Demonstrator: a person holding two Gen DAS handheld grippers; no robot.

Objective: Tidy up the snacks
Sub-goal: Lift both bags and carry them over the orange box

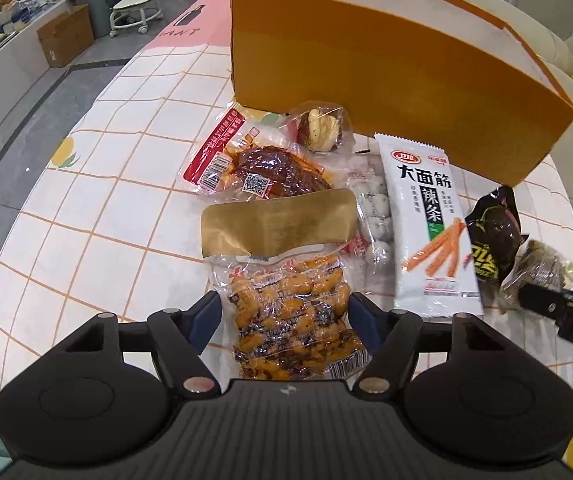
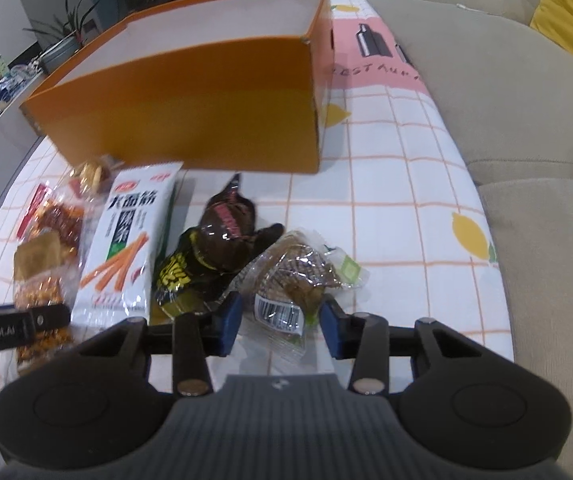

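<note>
An open orange box [image 1: 386,68] stands at the back of the table; it also shows in the right wrist view [image 2: 190,120]. Snack packs lie in front of it. My left gripper [image 1: 284,320] is open, its blue pads either side of a clear pack of orange-brown snacks with a gold top [image 1: 286,280]. My right gripper [image 2: 280,322] is open around a clear pack with a brown snack and barcode [image 2: 294,280]. Between them lie a white spicy-strip pack [image 1: 426,216] and a dark pack with yellow lettering [image 1: 494,232].
A red-labelled dark meat pack [image 1: 262,168], a small wrapped pastry [image 1: 322,124] and a clear pack of pale balls [image 1: 374,208] lie near the box. The checked tablecloth [image 1: 106,200] has open room at left. A beige sofa [image 2: 526,120] borders the table's right side.
</note>
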